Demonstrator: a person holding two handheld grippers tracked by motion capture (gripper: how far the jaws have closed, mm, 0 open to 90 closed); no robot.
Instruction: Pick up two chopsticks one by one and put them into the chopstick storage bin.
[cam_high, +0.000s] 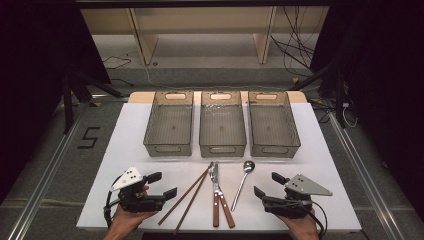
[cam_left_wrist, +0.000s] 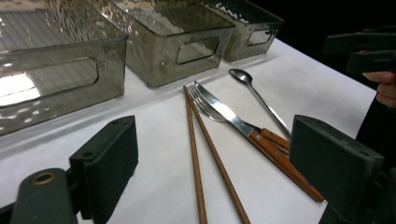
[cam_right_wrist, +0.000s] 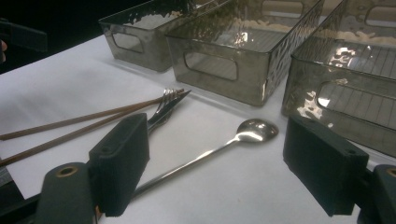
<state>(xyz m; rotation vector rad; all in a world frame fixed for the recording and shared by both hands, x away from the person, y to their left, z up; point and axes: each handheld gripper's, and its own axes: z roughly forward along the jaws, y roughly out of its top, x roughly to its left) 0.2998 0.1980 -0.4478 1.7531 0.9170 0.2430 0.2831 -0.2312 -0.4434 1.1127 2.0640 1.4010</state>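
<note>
high view: both grippers' fingers gape empty beside wooden chopsticks (cam_high: 187, 196) and steel spoon (cam_high: 243, 181).

Bare white bench (cam_high: 125, 150) lies open on both flanks of the cutlery, wide enough for either gripper to pass toward the back. Down the middle, chopsticks (cam_high: 187, 197), a knife and fork (cam_high: 218, 192) and a spoon (cam_high: 243, 182) lie close together, leaving narrow gaps. Three grey bins (cam_high: 221, 125) stand side by side across the far edge, walling off that side; their tops are open.
</note>
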